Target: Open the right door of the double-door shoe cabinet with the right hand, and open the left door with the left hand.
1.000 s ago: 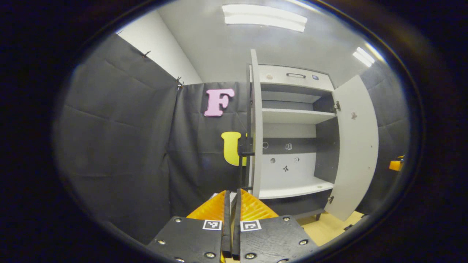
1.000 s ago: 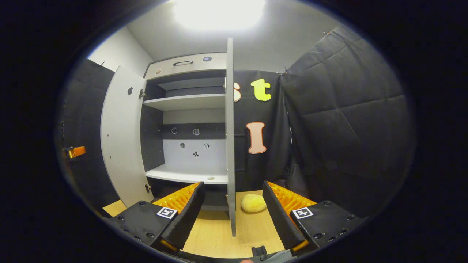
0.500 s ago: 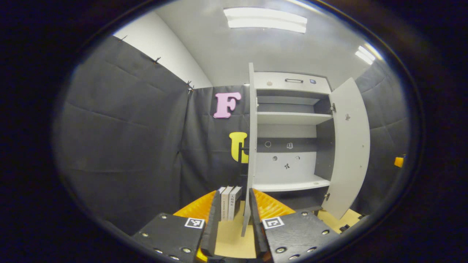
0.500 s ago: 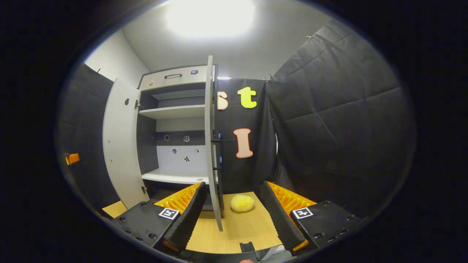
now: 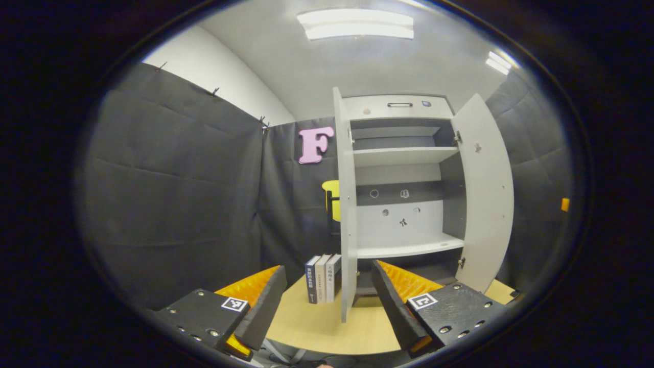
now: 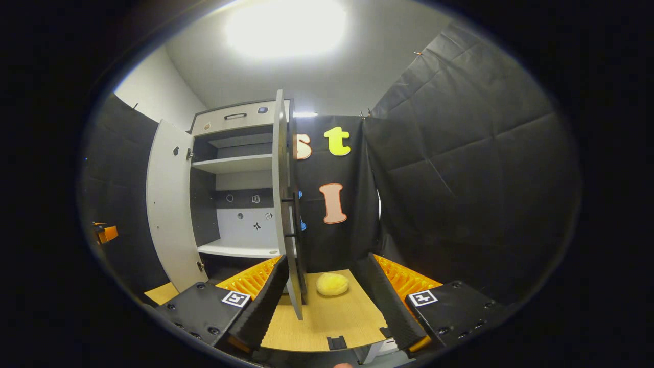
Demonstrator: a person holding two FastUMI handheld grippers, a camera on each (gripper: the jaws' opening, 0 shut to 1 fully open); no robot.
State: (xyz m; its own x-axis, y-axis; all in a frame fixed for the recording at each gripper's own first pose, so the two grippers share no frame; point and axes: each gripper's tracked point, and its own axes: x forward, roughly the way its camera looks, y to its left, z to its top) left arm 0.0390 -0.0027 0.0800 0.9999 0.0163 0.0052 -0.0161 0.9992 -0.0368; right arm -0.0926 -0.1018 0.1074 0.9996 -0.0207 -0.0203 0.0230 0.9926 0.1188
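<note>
The shoe cabinet stands on the wooden surface against the booth's black cloth wall, and both of its doors are swung out. In the left gripper view the left door is seen nearly edge-on, standing roughly square to the cabinet front, while the right door hangs wide open on the far side. The right gripper view gives the mirror picture: the right door edge-on just ahead, the left door open beyond it. The shelves inside are bare, with a few small stickers on the back panel.

The left tongs are released, the fingers spread well apart, with the lower edge of the left door showing between them but touching neither. The right tongs are likewise spread and grasp nothing; the right door's bottom edge sits close to the near finger, though contact cannot be made out.

Three books stand upright on the surface just beside the left door. A yellow fluffy ball lies on the surface near the right door.

Judging from how the doors stand, both openings look done and the task appears essentially complete; nothing seems left beyond drawing the hands clear.
</note>
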